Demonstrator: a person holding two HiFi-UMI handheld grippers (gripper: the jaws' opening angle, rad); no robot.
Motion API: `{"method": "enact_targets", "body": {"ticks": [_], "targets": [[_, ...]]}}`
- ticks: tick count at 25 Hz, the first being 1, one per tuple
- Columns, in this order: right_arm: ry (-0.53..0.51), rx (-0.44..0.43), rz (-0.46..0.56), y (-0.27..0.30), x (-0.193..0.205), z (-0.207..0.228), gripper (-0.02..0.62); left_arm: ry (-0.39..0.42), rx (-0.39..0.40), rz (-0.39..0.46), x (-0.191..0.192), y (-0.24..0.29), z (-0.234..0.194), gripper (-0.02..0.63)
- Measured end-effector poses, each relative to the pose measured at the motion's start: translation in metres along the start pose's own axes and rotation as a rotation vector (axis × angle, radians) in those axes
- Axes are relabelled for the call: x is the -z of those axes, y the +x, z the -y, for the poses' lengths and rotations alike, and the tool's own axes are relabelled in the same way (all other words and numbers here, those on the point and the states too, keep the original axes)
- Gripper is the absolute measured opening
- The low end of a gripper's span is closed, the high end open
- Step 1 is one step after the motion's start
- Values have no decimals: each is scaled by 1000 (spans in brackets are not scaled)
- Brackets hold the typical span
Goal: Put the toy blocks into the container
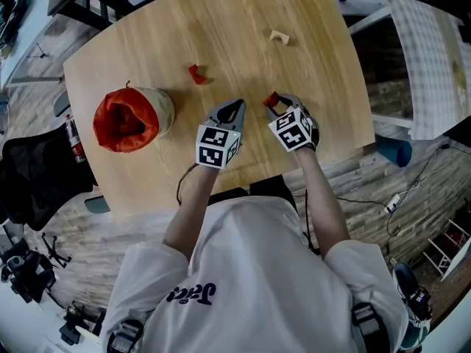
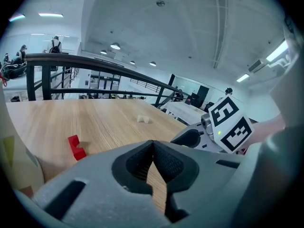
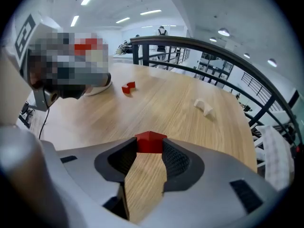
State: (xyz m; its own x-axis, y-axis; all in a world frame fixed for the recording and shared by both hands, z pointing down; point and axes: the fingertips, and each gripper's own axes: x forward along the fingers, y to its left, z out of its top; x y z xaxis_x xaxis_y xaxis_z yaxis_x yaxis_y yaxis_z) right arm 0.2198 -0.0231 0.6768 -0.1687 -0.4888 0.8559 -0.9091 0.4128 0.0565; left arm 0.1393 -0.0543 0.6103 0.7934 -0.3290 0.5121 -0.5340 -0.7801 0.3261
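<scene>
My right gripper (image 1: pixel 273 103) (image 3: pixel 150 145) is shut on a red block (image 3: pixel 150 139) (image 1: pixel 270 98), pinched between its fingertips just above the wooden table (image 1: pixel 243 20). Close to its left, my left gripper (image 1: pixel 237 107) (image 2: pixel 153 144) is shut with nothing in it. A second red block (image 1: pixel 196 73) (image 2: pixel 76 147) (image 3: pixel 128 87) lies on the table beyond the grippers. A beige block (image 1: pixel 279 37) (image 2: pixel 143 119) (image 3: pixel 203 106) lies further back to the right. The container (image 1: pixel 156 107), a beige pouch with an orange-red lining, lies on its side at the table's left, mouth towards the left edge.
A black chair (image 1: pixel 33 175) stands off the table's left edge. A thin black cable (image 1: pixel 182 184) hangs over the near edge. A dark railing (image 3: pixel 228 61) runs behind the table. White furniture (image 1: pixel 434 57) stands to the right.
</scene>
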Motion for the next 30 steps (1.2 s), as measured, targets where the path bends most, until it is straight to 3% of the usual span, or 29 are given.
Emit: {"method": "enact_targets", "body": {"ticks": [11,18,24,30], "targets": [[-17,53,266,-92,-116,-9,175,-8,-86,205,-73,-77,-14,11],[-74,28,424,-147,-188,-48,175,-46,-167,357,-120,-158,-39,11],[-144,-90,567,-173,-264,-106,175,-63,-268,471,-138,-231,-71,11],[-206,-278,606,-164,-312,-184,176,-115,-411,517,-111,-298,-113,11]]}}
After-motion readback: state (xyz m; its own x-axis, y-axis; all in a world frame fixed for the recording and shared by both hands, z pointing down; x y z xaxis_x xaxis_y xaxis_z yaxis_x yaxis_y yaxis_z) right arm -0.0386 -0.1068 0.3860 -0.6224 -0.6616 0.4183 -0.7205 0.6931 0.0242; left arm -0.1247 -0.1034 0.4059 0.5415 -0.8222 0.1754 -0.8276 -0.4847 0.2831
